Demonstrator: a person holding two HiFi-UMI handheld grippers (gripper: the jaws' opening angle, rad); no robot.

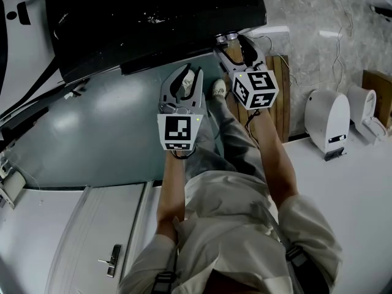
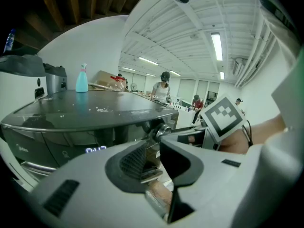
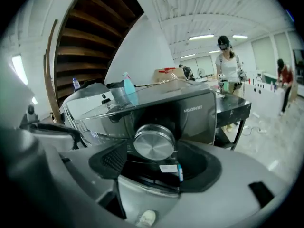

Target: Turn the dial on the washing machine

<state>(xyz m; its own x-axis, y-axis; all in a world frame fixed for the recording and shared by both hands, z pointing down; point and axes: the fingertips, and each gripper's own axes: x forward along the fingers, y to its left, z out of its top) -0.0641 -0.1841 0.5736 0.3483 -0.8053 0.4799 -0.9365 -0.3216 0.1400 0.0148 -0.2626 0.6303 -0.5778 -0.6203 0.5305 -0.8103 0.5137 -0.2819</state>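
The dark washing machine (image 1: 153, 17) fills the top of the head view. Its round silver dial (image 1: 226, 38) sits on the front panel at the right corner. My right gripper (image 1: 231, 46) is up against that dial. In the right gripper view the dial (image 3: 153, 141) lies between the spread jaws, and the right gripper (image 3: 154, 159) is open around it, with gaps at both sides. My left gripper (image 1: 182, 81) hangs lower and to the left, open and holding nothing. In the left gripper view, that left gripper (image 2: 152, 158) faces the dial (image 2: 163, 130), which the right gripper's fingers reach.
A blue spray bottle (image 2: 81, 78) stands on the machine's top. A lit display (image 2: 96, 149) glows on the front panel. White appliances (image 1: 327, 124) and a wooden board (image 1: 282, 97) lie to the right. A white door (image 1: 110, 259) is at lower left. People (image 3: 229, 65) stand far behind.
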